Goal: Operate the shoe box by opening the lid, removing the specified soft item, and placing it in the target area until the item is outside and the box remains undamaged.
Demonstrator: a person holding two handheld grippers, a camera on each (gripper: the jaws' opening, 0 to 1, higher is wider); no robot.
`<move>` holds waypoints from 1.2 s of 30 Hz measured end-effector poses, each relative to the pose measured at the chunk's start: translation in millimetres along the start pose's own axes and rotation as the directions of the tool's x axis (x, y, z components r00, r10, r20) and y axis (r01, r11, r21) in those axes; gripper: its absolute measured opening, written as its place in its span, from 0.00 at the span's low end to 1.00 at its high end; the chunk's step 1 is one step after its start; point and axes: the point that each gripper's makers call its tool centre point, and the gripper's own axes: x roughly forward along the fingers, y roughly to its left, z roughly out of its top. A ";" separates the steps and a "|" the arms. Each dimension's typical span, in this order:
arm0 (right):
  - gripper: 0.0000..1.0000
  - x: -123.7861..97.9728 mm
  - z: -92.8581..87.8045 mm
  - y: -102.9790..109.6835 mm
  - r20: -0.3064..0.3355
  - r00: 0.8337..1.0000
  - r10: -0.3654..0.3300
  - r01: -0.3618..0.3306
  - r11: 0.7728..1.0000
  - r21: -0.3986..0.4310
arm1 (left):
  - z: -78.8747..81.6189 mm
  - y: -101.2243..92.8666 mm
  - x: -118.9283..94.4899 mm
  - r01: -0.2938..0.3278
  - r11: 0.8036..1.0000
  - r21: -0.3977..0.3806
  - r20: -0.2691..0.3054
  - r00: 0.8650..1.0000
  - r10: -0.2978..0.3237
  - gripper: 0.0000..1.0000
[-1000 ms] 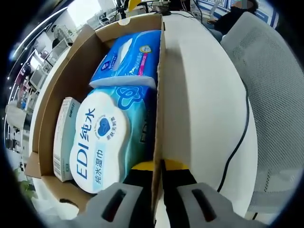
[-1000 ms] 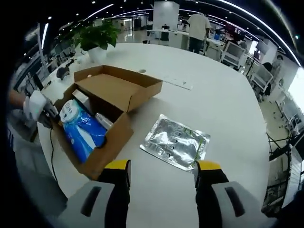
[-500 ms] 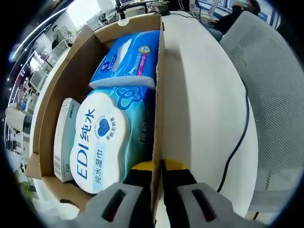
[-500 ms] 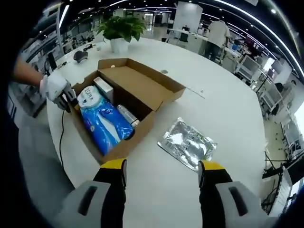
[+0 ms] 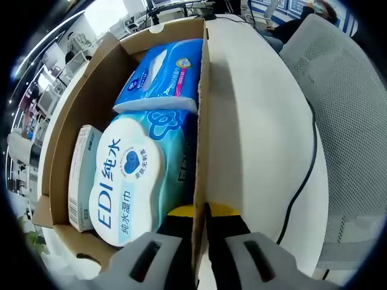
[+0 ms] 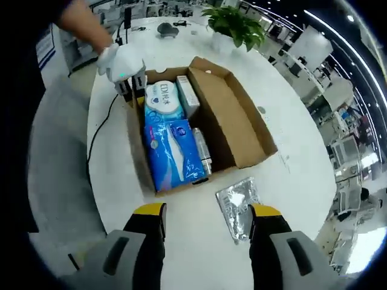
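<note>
The open cardboard shoe box (image 6: 138, 154) lies on the white table, its lid (image 6: 233, 118) folded back. Inside are a blue soft tissue pack (image 6: 172, 151) (image 5: 163, 75), a teal EDI wet-wipes pack (image 6: 162, 99) (image 5: 130, 175), a small white carton (image 6: 186, 96) (image 5: 81, 175) and a silvery tube (image 6: 202, 151). My left gripper (image 5: 202, 211) is shut on the box's side wall (image 5: 202, 121); in the right gripper view it (image 6: 127, 87) sits at the box's far corner, held by a gloved hand (image 6: 121, 63). High above the table, my right gripper (image 6: 205, 220) is open and holds nothing.
A silver foil bag (image 6: 239, 205) lies on the table (image 6: 290, 181) beside the box. A potted plant (image 6: 236, 21) stands at the far end. A grey mesh chair (image 5: 344, 121) and a black cable (image 5: 302, 175) run along the table's edge.
The right gripper has risen and swung over the table, so the box is seen from above. The left gripper still grips the box wall and the contents lie as before.
</note>
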 end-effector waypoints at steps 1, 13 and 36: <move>0.53 0.2 -0.4 2.8 -0.012 1.000 0.009 -0.009 1.000 -0.014 | -0.1 -0.1 -0.2 0.000 1.000 0.000 0.000 1.000 0.000 0.02; 0.60 -6.5 28.6 1.4 -0.039 0.996 0.079 -0.084 0.985 -0.150 | -1.8 -0.7 -1.6 -0.001 1.000 0.008 0.001 1.000 0.001 0.02; 0.54 30.2 54.8 -16.0 -0.047 0.994 0.097 -0.105 0.970 -0.220 | -0.3 2.1 0.9 0.002 1.000 -0.008 -0.002 1.000 -0.002 0.02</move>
